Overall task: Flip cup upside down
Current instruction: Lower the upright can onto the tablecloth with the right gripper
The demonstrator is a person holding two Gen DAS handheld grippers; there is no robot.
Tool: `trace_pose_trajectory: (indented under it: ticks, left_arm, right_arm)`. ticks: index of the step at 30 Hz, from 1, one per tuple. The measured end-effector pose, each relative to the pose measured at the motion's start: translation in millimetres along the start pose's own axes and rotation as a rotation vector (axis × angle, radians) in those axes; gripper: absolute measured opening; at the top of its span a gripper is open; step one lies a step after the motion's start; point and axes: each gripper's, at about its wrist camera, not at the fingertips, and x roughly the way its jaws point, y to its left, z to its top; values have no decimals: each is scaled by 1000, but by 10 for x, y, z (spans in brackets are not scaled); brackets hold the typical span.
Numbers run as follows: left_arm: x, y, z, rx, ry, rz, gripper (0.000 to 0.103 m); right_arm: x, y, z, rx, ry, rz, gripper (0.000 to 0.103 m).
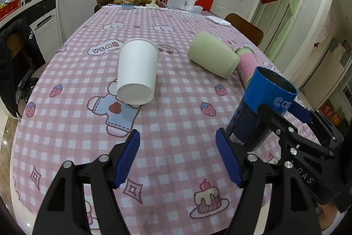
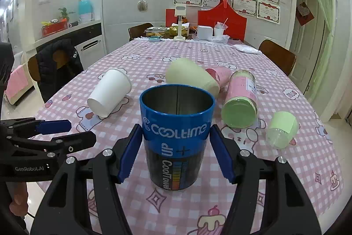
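Observation:
A blue and black metal cup (image 2: 176,140) marked COOLTIME stands upright, mouth up, near the table's front edge. My right gripper (image 2: 176,153) has its blue pads on both sides of the cup and is shut on it. The cup also shows in the left wrist view (image 1: 259,111) at the right, with the right gripper's fingers (image 1: 299,112) around it. My left gripper (image 1: 178,160) is open and empty over the tablecloth, left of the cup. It shows in the right wrist view (image 2: 55,133) at the left.
A white paper cup (image 1: 137,74) lies on its side on the pink checked tablecloth (image 1: 176,124). A pale green cup (image 1: 212,54), a pink jar with a green lid (image 2: 241,100) and a small green-labelled clear cup (image 2: 282,129) also lie on their sides. Boxes and chairs stand at the far end.

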Motion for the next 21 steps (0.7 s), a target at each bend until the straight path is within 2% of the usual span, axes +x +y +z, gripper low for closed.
trace_pose_trajectory:
  ticks: [21]
  left_arm:
    - [-196, -29, -113, 0, -29, 28, 70]
  right_arm:
    - [-234, 46, -138, 30, -29, 46, 60]
